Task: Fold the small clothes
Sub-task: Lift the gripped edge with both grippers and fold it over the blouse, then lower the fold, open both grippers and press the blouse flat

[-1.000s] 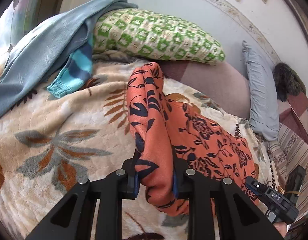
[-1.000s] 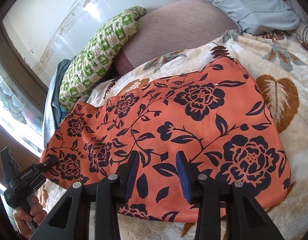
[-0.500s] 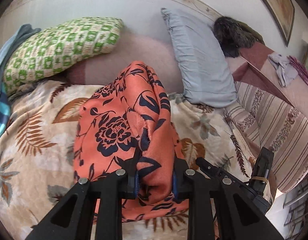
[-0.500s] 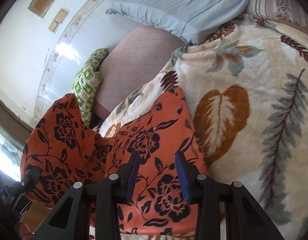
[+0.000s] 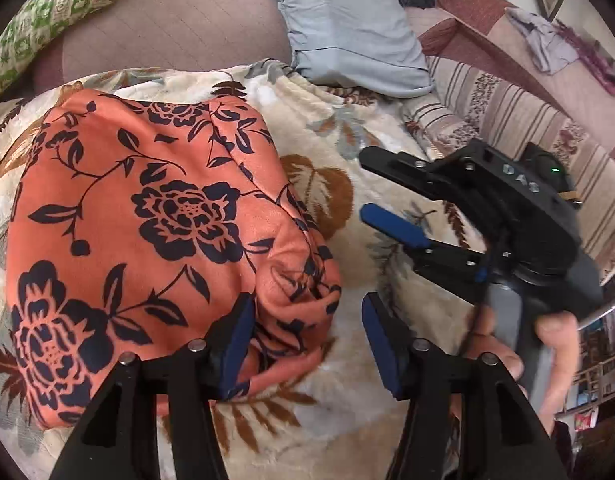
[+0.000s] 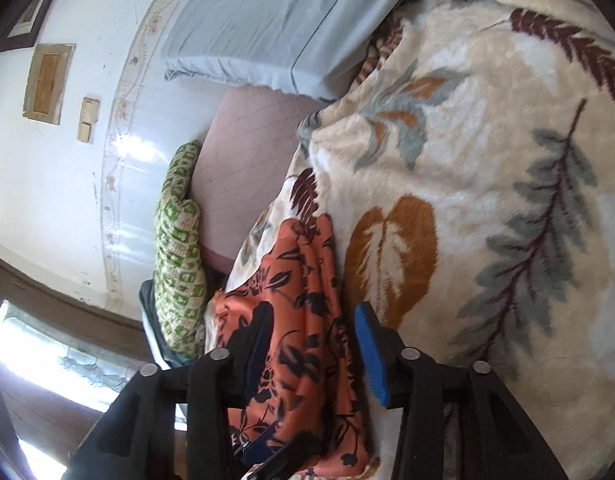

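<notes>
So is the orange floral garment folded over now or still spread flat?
Folded over. In the left wrist view the orange floral garment lies doubled on the leaf-print blanket, its fold edge bunched on the right.

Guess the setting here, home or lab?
Very likely a home bedroom. The orange floral garment lies on a plush leaf-print blanket spread over a bed, a grey-blue pillow and a green patterned pillow lean at the wall, and framed pictures hang above.
</notes>
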Tool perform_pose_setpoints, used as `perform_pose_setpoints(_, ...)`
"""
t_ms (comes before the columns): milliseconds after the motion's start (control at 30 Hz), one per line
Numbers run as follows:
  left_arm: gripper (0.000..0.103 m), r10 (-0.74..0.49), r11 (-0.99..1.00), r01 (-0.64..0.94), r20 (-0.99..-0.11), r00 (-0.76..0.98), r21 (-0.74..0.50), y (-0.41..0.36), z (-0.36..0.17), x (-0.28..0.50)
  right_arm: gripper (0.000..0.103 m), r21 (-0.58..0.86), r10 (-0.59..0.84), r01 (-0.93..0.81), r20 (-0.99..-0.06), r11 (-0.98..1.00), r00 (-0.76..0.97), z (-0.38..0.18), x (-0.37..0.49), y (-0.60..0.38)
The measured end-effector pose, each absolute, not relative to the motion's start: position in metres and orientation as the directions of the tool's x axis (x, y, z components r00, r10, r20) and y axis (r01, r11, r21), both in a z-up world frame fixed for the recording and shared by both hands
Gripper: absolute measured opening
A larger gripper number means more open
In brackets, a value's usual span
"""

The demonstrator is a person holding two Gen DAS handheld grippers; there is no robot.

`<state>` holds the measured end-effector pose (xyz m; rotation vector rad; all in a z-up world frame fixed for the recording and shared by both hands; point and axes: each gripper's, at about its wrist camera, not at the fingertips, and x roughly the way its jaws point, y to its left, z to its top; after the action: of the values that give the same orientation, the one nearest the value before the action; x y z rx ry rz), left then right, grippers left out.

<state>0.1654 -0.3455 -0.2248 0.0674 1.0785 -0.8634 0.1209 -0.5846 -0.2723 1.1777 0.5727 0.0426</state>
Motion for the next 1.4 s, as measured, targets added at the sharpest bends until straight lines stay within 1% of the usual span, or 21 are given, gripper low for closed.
perform_pose_setpoints(67, 0.058, -0.558, 0.693, 0.670, -0.787, 0.264, -0.266, -0.330, -0.209, 0.159, 0.059, 0.889, 0.371, 0.222, -0.379, 0.401, 0.848, -0.272, 0.126, -0.577)
perform_pose_setpoints(100, 0.061, -0.545, 0.703, 0.676, -0.778, 0.314, -0.220, -0.322, -0.200, 0.158, 0.059, 0.887, 0.378, 0.215, -0.378, 0.408, 0.845, -0.271, 0.127, -0.574)
perform_pose_setpoints(167, 0.067, -0.502, 0.744, 0.654, -0.760, 0.414, -0.135, -0.303, -0.188, 0.165, 0.066, 0.874, 0.367, 0.222, -0.395, 0.432, 0.842, -0.268, 0.127, -0.568)
perform_pose_setpoints(200, 0.068, -0.458, 0.775, 0.626, -0.762, 0.459, -0.089, -0.297, -0.186, 0.172, 0.069, 0.871, 0.369, 0.220, -0.398, 0.439, 0.840, -0.267, 0.128, -0.565)
perform_pose_setpoints(267, 0.068, -0.351, 0.831, 0.556, -0.778, 0.521, -0.004, -0.285, -0.188, 0.188, 0.070, 0.864, 0.391, 0.217, -0.412, 0.454, 0.823, -0.268, 0.132, -0.558)
perform_pose_setpoints(400, 0.068, -0.218, 0.874, 0.481, -0.822, 0.526, 0.076, -0.267, -0.212, 0.206, 0.070, 0.812, 0.406, 0.222, -0.482, 0.539, 0.777, -0.266, 0.144, -0.537)
perform_pose_setpoints(500, 0.068, -0.171, 0.878, 0.465, -0.834, 0.525, 0.113, -0.268, -0.233, 0.206, 0.070, 0.711, 0.365, 0.250, -0.591, 0.658, 0.720, -0.266, 0.152, -0.516)
perform_pose_setpoints(533, 0.070, -0.159, 0.880, 0.459, -0.838, 0.523, 0.120, -0.267, -0.239, 0.206, 0.066, 0.664, 0.341, 0.261, -0.632, 0.701, 0.696, -0.269, 0.154, -0.511)
perform_pose_setpoints(567, 0.071, -0.146, 0.881, 0.456, -0.844, 0.515, 0.126, -0.265, -0.246, 0.205, 0.056, 0.608, 0.310, 0.281, -0.684, 0.743, 0.661, -0.273, 0.157, -0.506)
perform_pose_setpoints(600, 0.072, -0.148, 0.882, 0.457, -0.855, 0.497, 0.113, -0.262, -0.253, 0.207, 0.032, 0.562, 0.281, 0.318, -0.733, 0.763, 0.620, -0.281, 0.159, -0.506)
perform_pose_setpoints(633, 0.074, -0.155, 0.887, 0.452, -0.865, 0.477, 0.090, -0.258, -0.257, 0.208, 0.033, 0.562, 0.286, 0.350, -0.751, 0.750, 0.595, -0.290, 0.158, -0.511)
perform_pose_setpoints(733, 0.075, -0.178, 0.892, 0.449, -0.876, 0.449, 0.049, -0.255, -0.254, 0.211, 0.033, 0.624, 0.338, 0.365, -0.725, 0.691, 0.600, -0.299, 0.154, -0.522)
perform_pose_setpoints(800, 0.075, -0.186, 0.886, 0.461, -0.882, 0.433, 0.040, -0.254, -0.243, 0.216, 0.033, 0.601, 0.303, 0.354, -0.726, 0.717, 0.617, -0.290, 0.152, -0.521)
perform_pose_setpoints(867, 0.075, -0.197, 0.883, 0.466, -0.863, 0.466, 0.050, -0.255, -0.227, 0.221, 0.034, 0.600, 0.265, 0.351, -0.703, 0.719, 0.659, -0.278, 0.147, -0.526)
perform_pose_setpoints(933, 0.075, -0.190, 0.881, 0.465, -0.835, 0.516, 0.087, -0.259, -0.211, 0.233, 0.034, 0.586, 0.183, 0.355, -0.666, 0.728, 0.723, -0.263, 0.137, -0.534)
perform_pose_setpoints(1000, 0.075, -0.155, 0.891, 0.435, -0.814, 0.560, 0.129, -0.266, -0.203, 0.252, 0.035, 0.589, 0.127, 0.332, -0.603, 0.737, 0.788, -0.248, 0.127, -0.538)
perform_pose_setpoints(1067, 0.075, -0.139, 0.901, 0.409, -0.796, 0.589, 0.145, -0.274, -0.200, 0.276, 0.035, 0.614, 0.150, 0.264, -0.539, 0.744, 0.829, -0.237, 0.124, -0.535)
perform_pose_setpoints(1100, 0.075, -0.124, 0.904, 0.398, -0.795, 0.594, 0.157, -0.280, -0.201, 0.288, 0.035, 0.611, 0.167, 0.234, -0.526, 0.756, 0.834, -0.235, 0.127, -0.530)
perform_pose_setpoints(1200, 0.075, -0.119, 0.902, 0.399, -0.796, 0.594, 0.163, -0.300, -0.204, 0.319, 0.033, 0.562, 0.209, 0.183, -0.560, 0.807, 0.802, -0.236, 0.142, -0.509)
perform_pose_setpoints(1267, 0.075, -0.129, 0.897, 0.414, -0.804, 0.580, 0.155, -0.315, -0.209, 0.337, 0.028, 0.544, 0.236, 0.166, -0.593, 0.823, 0.770, -0.243, 0.150, -0.497)
perform_pose_setpoints(1400, 0.075, -0.087, 0.897, 0.411, -0.849, 0.522, 0.161, -0.340, -0.233, 0.374, 0.027, 0.519, 0.230, 0.223, -0.669, 0.825, 0.707, -0.264, 0.162, -0.494)
